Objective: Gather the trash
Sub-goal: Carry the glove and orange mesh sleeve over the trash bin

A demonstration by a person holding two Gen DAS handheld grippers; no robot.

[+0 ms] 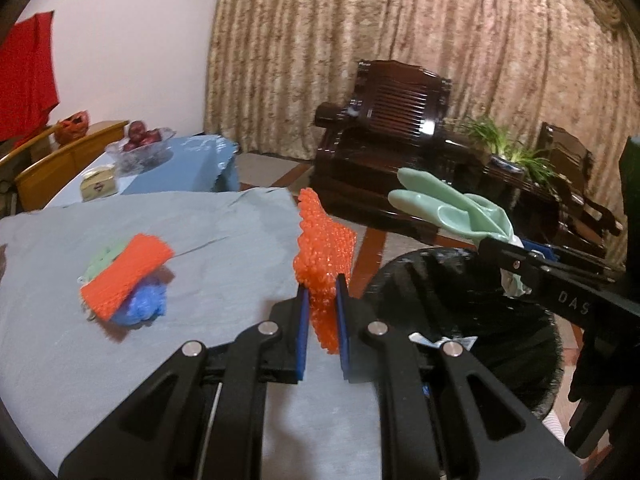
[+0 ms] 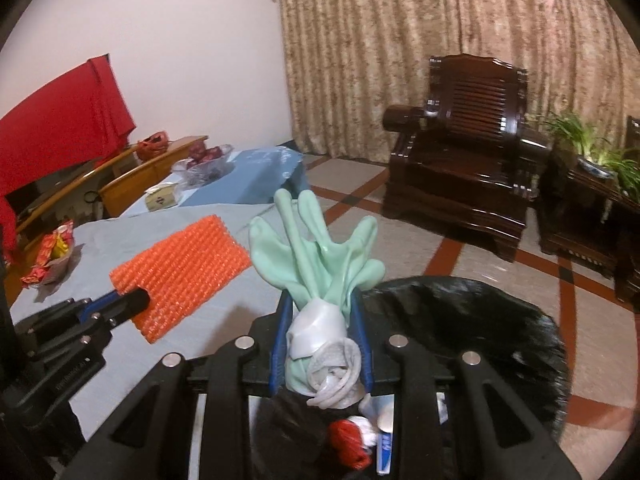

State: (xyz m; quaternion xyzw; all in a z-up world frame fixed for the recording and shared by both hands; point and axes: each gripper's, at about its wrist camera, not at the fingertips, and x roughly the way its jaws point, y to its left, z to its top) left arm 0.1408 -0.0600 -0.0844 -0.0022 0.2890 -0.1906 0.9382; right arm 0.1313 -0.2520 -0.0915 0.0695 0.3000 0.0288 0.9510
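Both tongs hold trash by the black bin

The left tongs (image 1: pixel 322 292) are clamped on an orange mesh sheet (image 1: pixel 324 248) at the edge of the grey-covered desk (image 1: pixel 160 360); the right tongs (image 2: pixel 320 320) grip a crumpled green glove (image 2: pixel 320 256) over the bin (image 2: pixel 480 320), which holds scraps. Farther on the desk lies a bundle of orange, green and blue trash (image 1: pixel 126 286); beyond stands a dark wooden armchair (image 2: pixel 468 152)

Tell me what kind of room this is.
Likely a home living room: a carved dark wood armchair, floor-length beige curtains, and a glass bowl of red fruit on a side table.
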